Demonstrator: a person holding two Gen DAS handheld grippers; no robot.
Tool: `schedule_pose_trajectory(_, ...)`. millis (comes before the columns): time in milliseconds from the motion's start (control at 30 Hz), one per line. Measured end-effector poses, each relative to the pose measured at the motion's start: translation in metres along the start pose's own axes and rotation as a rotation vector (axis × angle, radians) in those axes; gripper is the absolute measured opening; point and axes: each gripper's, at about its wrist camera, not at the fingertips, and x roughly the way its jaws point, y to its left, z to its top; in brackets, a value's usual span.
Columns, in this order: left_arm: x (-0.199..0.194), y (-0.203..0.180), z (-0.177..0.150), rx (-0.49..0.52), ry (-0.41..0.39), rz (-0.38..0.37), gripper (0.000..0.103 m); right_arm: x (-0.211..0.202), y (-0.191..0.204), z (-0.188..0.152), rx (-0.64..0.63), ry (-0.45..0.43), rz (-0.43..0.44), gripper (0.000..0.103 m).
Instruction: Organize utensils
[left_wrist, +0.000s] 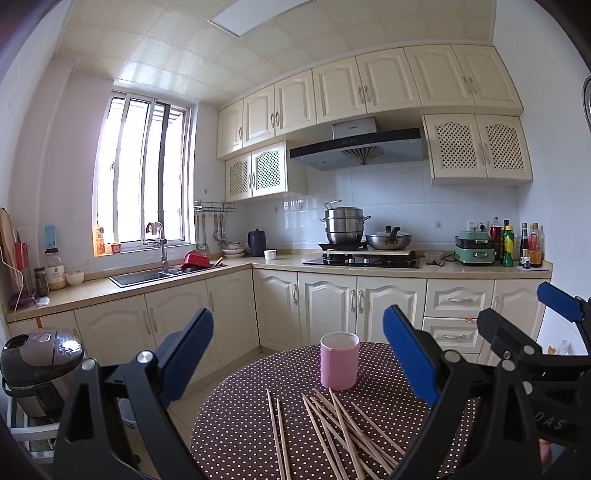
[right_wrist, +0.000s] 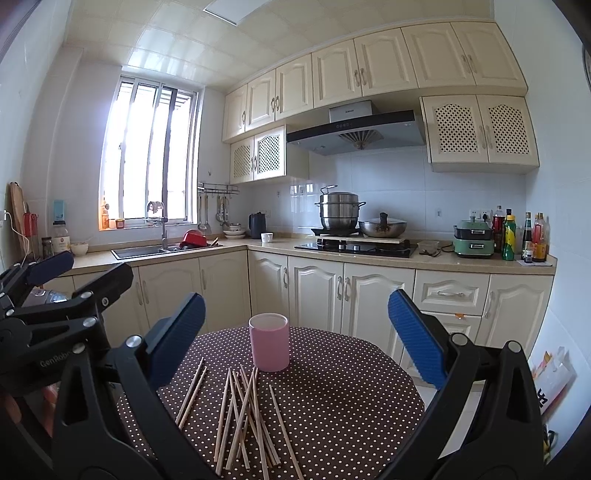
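Left gripper (left_wrist: 297, 354) wide apart, blue ribbed pads (left_wrist: 408, 356) holding nothing, raised above near edge of round table (left_wrist: 236, 424). Right gripper (right_wrist: 295, 339) same — spread wide, nothing between blue pads (right_wrist: 415, 338), also raised above table. Both side by side: right gripper's black frame and one blue pad seen at right edge of left wrist view, left gripper's frame at left edge of right wrist view.

Straight ahead between pads, pink cup (left_wrist: 339, 360) upright on brown white-dotted tablecloth, mouth up; nothing seen sticking out of it. Just in front of cup, nearer the grippers, loose pile of wooden chopsticks (right_wrist: 243, 413) flat on cloth — most crossed over each other in one heap, two lying apart to the left of heap. Nearest stick tips close to cup base; touching or not, cannot tell.

Beyond table, cream L-shaped kitchen counter (left_wrist: 280, 264). Sink (left_wrist: 140, 277) with faucet under bright window (left_wrist: 144, 177), red item beside sink. Steel stacked pot (left_wrist: 343, 225) and lidded wok (left_wrist: 388, 240) on black stove under range hood (left_wrist: 358, 147). Green appliance (left_wrist: 474, 251) and cluster of bottles (left_wrist: 517, 243) at right end of counter. Rice cooker (left_wrist: 40, 362) low at left of table.
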Motion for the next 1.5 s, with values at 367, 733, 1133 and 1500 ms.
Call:
schedule_pose_trajectory(367,0.002,0.0,-0.001,-0.001,0.005,-0.002,0.091,0.002,-0.002,0.0,0.003,0.006,-0.001,0.097)
schedule_pose_trajectory(733,0.006,-0.001,-0.002,0.0,0.016,-0.003,0.091,0.004,-0.003,-0.001,0.01,0.017,0.0,0.097)
schedule_pose_trajectory(1133,0.01,-0.002,-0.005,-0.003,0.026,-0.007,0.091,0.009,-0.004,-0.003,0.017,0.03,0.002,0.097)
schedule_pose_trajectory(1500,0.028,-0.002,-0.016,-0.009,0.068,-0.004,0.091,0.026,-0.009,-0.011,0.032,0.084,0.026,0.097)
